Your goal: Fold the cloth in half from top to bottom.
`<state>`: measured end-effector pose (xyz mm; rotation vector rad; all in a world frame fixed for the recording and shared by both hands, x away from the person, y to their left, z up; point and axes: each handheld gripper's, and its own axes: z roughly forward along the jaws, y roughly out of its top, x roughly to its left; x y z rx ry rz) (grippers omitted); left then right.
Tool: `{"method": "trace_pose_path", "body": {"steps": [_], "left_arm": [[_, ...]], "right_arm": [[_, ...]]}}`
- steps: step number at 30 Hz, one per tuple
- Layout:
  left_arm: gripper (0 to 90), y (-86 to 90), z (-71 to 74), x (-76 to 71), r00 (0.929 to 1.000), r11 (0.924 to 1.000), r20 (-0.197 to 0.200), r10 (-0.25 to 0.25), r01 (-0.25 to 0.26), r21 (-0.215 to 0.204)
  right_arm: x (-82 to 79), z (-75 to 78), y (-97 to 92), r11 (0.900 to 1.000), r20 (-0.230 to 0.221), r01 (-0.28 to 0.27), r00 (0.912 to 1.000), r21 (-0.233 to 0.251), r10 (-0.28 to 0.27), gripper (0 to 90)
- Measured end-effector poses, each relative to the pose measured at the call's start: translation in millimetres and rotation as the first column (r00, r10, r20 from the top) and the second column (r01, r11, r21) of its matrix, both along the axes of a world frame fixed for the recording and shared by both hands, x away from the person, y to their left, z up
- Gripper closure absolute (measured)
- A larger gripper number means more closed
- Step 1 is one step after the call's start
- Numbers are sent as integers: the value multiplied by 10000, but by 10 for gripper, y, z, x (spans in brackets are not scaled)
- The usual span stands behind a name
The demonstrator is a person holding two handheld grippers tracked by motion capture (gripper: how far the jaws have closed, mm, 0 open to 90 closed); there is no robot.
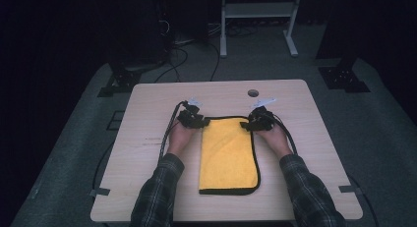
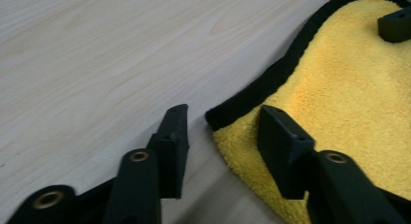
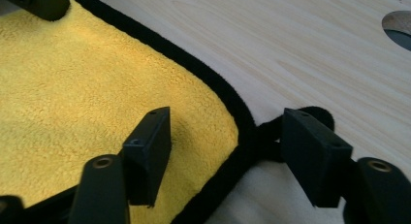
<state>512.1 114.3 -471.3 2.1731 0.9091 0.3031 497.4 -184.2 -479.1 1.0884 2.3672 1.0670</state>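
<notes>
Left gripper view looks along the left gripper [image 2: 223, 132], whose two black jaws stand apart astride one far corner of the folded yellow fleece cloth with black piped edging [image 2: 339, 103]: one pad rests over the bare wood, the other over the yellow pile, and neither visibly presses on the fabric. In the right gripper view the right gripper [image 3: 232, 146] is likewise parted across the cloth's other far corner [image 3: 97, 98], one jaw above the yellow nap and the other beyond the black hem, where a small black loop of the edging seems to lie, though that part is dark and hard to read. The cloth itself is a tall, soft rectangle with rounded corners, its surface fuzzy and bright, its border a narrow dark cord.

In the high view it lies flat in the middle of the pale wood-grain rectangular table [image 1: 147, 202], its long side running away from the person, with the left gripper [image 1: 195, 120] and right gripper [image 1: 252, 123] at its far corners. A round cable hole [image 1: 253, 93] sits in the tabletop just beyond them. Plaid sleeves [image 1: 157, 197] enter from below.
</notes>
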Motion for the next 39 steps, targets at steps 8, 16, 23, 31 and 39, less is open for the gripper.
{"method": "trace_pose_path", "body": {"steps": [8, 16, 23, 31, 39], "left_arm": [[789, -18, 7, -17, 9992, 9996, -314, -241, 235, -173], [832, -27, 78, -46, 9997, 9997, -63, -250, 250, 31], [831, 25, 379, -41, 9961, 9998, 859, -185, 179, 70], [831, 125, 699, -171, 9843, 9968, 1674, -554, 643, -479], [831, 158, 742, -461, 9732, 9856, 1832, -1388, 1538, -708]], "right_arm": [[-41, 24, 32, 9989, -154, -457, 9988, 130, 459, 656], [-9, 51, 53, 9981, -581, -557, 9967, 273, 572, 798], [44, 235, 96, 9985, -184, -372, 9991, 395, 380, 800], [-14, 600, 19, 9874, 436, -862, 9958, 1327, 811, 797], [-283, 546, -97, 9729, 529, -1382, 9900, 1854, 1305, 796]]}}
